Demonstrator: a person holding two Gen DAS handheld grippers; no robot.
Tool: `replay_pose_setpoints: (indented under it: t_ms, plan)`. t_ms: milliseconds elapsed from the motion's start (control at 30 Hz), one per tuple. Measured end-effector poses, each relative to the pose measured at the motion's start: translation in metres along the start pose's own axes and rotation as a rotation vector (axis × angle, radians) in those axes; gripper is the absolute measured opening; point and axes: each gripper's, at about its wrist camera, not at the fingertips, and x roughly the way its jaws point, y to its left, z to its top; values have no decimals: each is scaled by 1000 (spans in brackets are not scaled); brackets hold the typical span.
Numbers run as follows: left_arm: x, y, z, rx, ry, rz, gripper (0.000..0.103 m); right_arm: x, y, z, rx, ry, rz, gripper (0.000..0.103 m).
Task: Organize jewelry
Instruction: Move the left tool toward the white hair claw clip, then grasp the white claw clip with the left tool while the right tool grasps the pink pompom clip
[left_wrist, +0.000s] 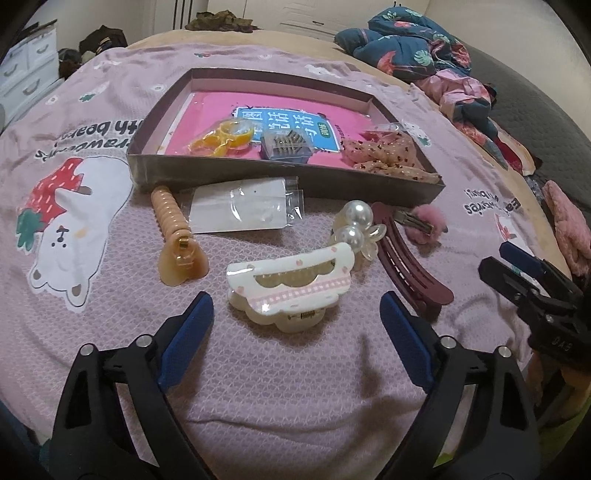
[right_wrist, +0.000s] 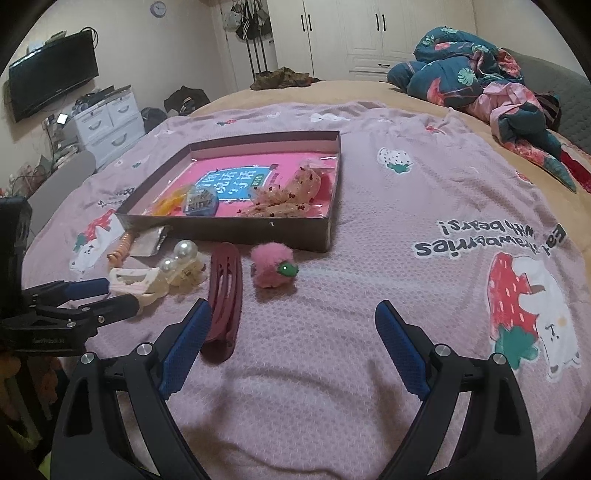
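- Pink bear-print blanket (left_wrist: 295, 369) covers the bed.
- Far: cardboard tray (left_wrist: 258, 177).
- Near it: white claw clip (left_wrist: 291, 284), maroon clip (left_wrist: 410, 266), pearl clip (left_wrist: 354, 225), pink pompom clip (right_wrist: 273, 271), beige coil tie (left_wrist: 173, 229), plastic packet (left_wrist: 243, 206).

Dim, warm indoor light, evenly spread — no hard shadows on pink blanket (left_wrist: 295, 369). Faint glare on glossy pink liner inside cardboard tray (left_wrist: 280, 177). Strong fisheye bending away from tray; black vignette at corners. Soft, slightly grainy focus throughout — far wardrobe (right_wrist: 369, 33) behind tray blurrier.
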Motion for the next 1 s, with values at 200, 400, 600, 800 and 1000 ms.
replay_pose_setpoints:
  t_ms: [200, 400, 600, 800, 1000]
  plan:
    - [9, 1, 4, -17, 4, 10, 80, 17, 2, 8, -16, 16, 2, 89]
    - [15, 2, 7, -24, 7, 19, 68, 31, 2, 14, -21, 33, 8, 89]
    - [14, 1, 5, 9, 6, 35, 65, 46, 4, 24, -24, 46, 14, 89]
    - [12, 1, 3, 20, 11, 30, 65, 67, 9, 33, -24, 75, 32, 75]
    - [9, 4, 1, 18, 13, 21, 65, 80, 12, 29, -32, 122, 50, 36]
